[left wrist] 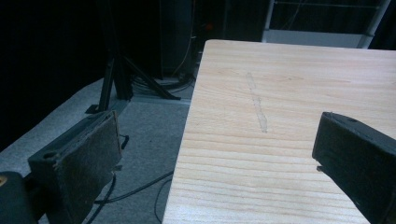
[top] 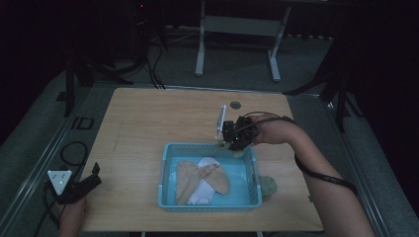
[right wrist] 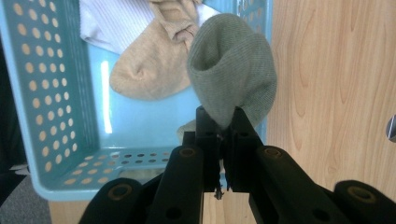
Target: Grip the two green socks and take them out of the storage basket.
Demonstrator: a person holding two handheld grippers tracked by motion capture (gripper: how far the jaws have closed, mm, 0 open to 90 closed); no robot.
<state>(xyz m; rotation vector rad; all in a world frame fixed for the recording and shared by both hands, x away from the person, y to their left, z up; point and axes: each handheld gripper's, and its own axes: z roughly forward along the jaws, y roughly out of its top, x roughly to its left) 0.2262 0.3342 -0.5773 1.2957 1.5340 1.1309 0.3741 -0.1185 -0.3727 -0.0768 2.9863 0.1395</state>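
A light blue perforated basket (top: 165, 173) sits on the wooden table (top: 148, 123), holding two tan socks (top: 188, 181) and a white sock (top: 202, 195). My right gripper (top: 236, 146) hovers over the basket's far right corner. In the right gripper view its jaws (right wrist: 223, 119) are shut on a grey-green sock (right wrist: 233, 74), which hangs above the basket's rim (right wrist: 42, 116), with the tan socks (right wrist: 149, 70) and white sock (right wrist: 112, 23) below. My left gripper (top: 95, 177) rests at the table's near left corner; its jaws (left wrist: 219, 149) stand wide open with nothing between them.
Another grey-green sock (top: 269, 186) lies on the table against the basket's right side. A round cable hole (top: 235, 105) is in the table's far part. Cables (top: 74, 150) and stand legs (top: 200, 64) are on the floor left of and behind the table.
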